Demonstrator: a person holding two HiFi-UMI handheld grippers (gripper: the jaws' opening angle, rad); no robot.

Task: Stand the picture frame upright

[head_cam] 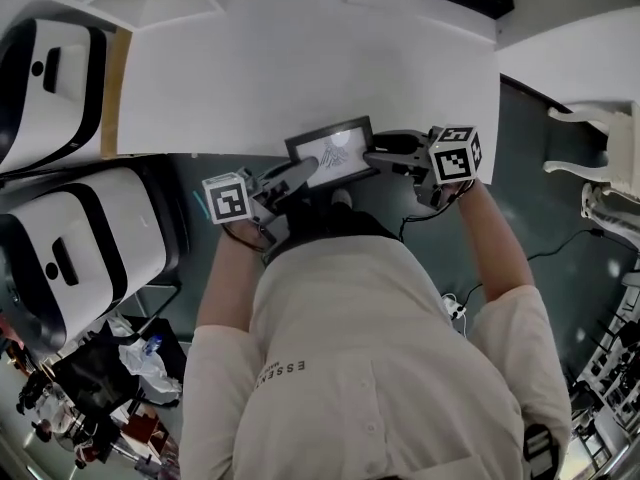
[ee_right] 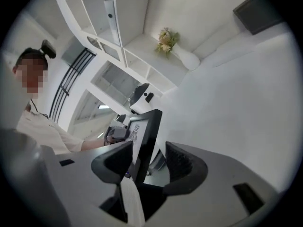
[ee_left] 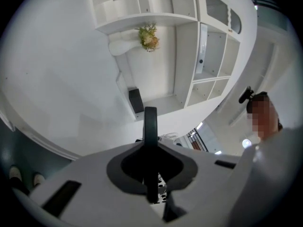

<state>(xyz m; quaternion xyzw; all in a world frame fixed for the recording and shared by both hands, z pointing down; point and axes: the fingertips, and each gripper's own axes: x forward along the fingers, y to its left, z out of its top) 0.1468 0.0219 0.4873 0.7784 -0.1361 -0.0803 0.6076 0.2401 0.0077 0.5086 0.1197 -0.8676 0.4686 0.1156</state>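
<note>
The frame hangs at the near edge of the white worktop, its picture side tilted up. The left hand-held gripper is clamped on its left edge. The right hand-held gripper has its jaws wide apart, with the frame's right edge loose between them.

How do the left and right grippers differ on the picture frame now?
Left gripper: jaws shut on the picture frame; right gripper: jaws wide apart, frame between them, not clamped. The left gripper holds the frame's left end; the right gripper flanks its right end. Both have it between their jaws.
</note>
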